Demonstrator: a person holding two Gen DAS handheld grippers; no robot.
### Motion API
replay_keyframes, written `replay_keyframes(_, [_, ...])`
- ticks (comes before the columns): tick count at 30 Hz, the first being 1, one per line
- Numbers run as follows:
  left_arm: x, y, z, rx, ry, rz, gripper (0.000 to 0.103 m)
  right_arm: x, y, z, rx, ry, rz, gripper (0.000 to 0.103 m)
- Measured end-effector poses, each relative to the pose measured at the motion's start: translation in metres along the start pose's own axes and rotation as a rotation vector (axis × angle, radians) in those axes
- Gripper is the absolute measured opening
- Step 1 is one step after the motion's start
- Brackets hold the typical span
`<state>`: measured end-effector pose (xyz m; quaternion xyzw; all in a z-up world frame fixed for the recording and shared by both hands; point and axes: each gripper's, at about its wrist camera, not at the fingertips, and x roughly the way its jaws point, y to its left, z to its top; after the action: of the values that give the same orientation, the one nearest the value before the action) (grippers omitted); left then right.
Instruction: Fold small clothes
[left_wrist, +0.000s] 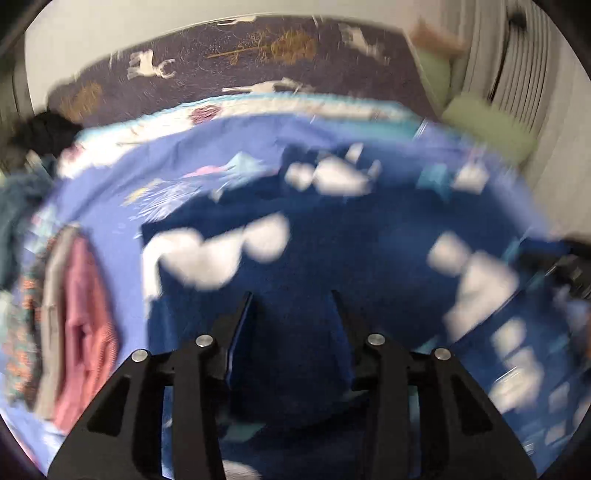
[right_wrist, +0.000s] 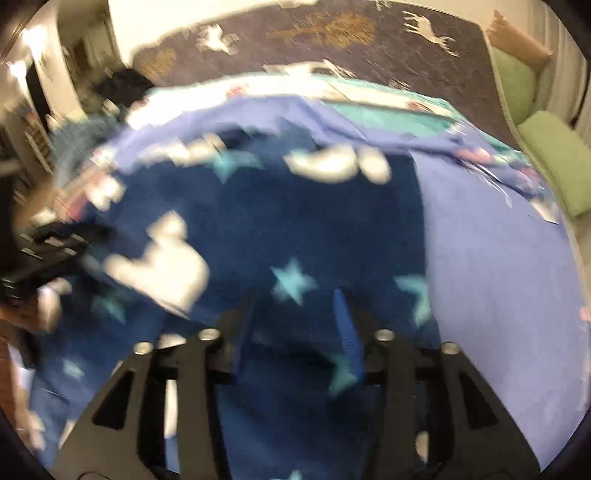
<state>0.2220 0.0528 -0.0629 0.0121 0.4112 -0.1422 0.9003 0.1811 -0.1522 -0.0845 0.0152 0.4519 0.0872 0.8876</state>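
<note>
Left wrist view:
L gripper: left gripper (left_wrist: 293, 295) had its fingers spread apart, nothing between the tips; dark blue fabric lay under and ahead of them.
Garment: dark blue garment (left_wrist: 332, 266) w/ white blotchy prints sat straight ahead of the gripper, spread on a lighter blue sheet (left_wrist: 110, 177).
Left of gripper: pink and grey clothes pile (left_wrist: 74, 314), blurred.
Far ahead: dark rug (left_wrist: 240, 66) w/ white deer shapes; green cushions (left_wrist: 487, 129) to the far right.
Right edge: black part of the other gripper (left_wrist: 569, 266), beside the garment.
Writing: none readable, frame too blurred.

Right wrist view:
R gripper: right gripper (right_wrist: 295, 295) also stood w/ fingers parted, no cloth pinched between the tips that I could see.
Garment: same fabric (right_wrist: 295, 229) directly ahead and below, w/ teal stars and white shapes; plain blue sheet (right_wrist: 498, 277) to the right of the gripper.
Left edge: the left gripper's black body (right_wrist: 48, 243), at the garment's edge; contact unclear.
Far ahead: rug (right_wrist: 332, 37); cushions (right_wrist: 554, 155) far right.
Writing: none legible.
</note>
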Motion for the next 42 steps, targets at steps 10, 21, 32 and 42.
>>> replay_keyframes(10, [0.090,0.007,0.085,-0.221,0.123,-0.046,0.074,0.093,-0.054,0.110,0.271,0.108,0.083,0.065])
replay_keyframes(21, [0.109,0.006,0.082,-0.135,0.143,-0.025,0.007,0.108,-0.046,0.106,0.223,0.099,0.043,0.005])
replay_keyframes(32, [0.016,-0.019,0.066,0.026,-0.074,0.095,0.052,0.026,-0.026,0.063,0.082,-0.091,-0.019,0.028])
replay_keyframes(42, [-0.097,-0.002,-0.076,-0.008,-0.108,0.049,0.070,-0.068,-0.033,-0.081,-0.013,-0.042,0.042,0.043])
